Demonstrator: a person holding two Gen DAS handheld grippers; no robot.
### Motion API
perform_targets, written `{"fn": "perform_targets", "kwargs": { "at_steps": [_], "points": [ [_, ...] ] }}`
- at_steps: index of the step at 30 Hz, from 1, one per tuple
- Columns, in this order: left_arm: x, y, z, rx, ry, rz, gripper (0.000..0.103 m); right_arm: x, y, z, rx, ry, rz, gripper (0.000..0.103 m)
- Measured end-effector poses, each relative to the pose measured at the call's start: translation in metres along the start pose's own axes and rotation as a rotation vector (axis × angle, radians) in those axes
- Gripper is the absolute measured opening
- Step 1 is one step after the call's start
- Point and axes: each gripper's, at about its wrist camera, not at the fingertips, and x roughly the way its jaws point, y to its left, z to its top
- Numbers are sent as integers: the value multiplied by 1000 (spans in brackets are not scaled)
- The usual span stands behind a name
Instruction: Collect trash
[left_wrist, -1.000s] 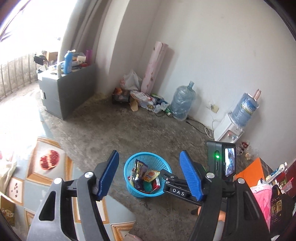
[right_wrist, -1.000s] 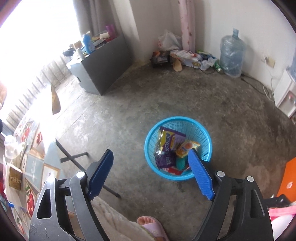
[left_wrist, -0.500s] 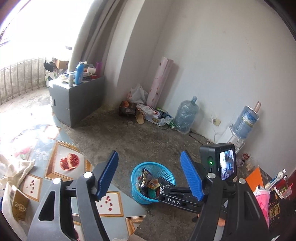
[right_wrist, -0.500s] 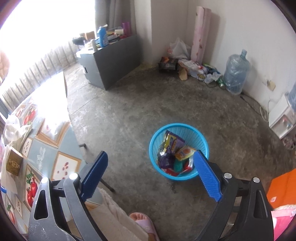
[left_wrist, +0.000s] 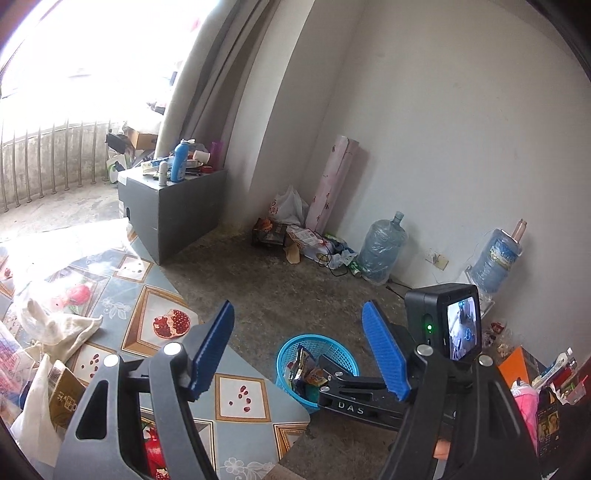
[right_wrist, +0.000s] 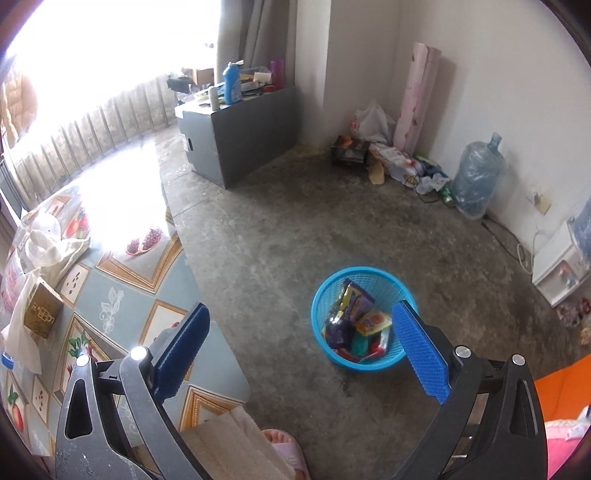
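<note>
A blue mesh basket stands on the concrete floor, holding several wrappers, among them a purple packet and an orange packet. It also shows in the left wrist view, partly behind the right gripper's body. My left gripper is open and empty, held high above the table edge and basket. My right gripper is open and empty, above the floor just left of the basket.
A table with a fruit-pattern cloth lies at the left, with a white cloth bag and a brown box on it. A grey cabinet, water jugs and a litter pile line the walls. A slippered foot is below.
Both grippers have risen and pulled back from the basket toward the table. The basket looks smaller and more tabletop shows. Both stay open and empty.
</note>
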Motion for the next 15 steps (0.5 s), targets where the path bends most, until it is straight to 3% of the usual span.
{"fn": "perform_targets", "kwargs": {
  "at_steps": [15],
  "points": [
    [0,3,-1,-4,3,-2,70,1,4,0,-20,-3,-20,95]
  ]
}}
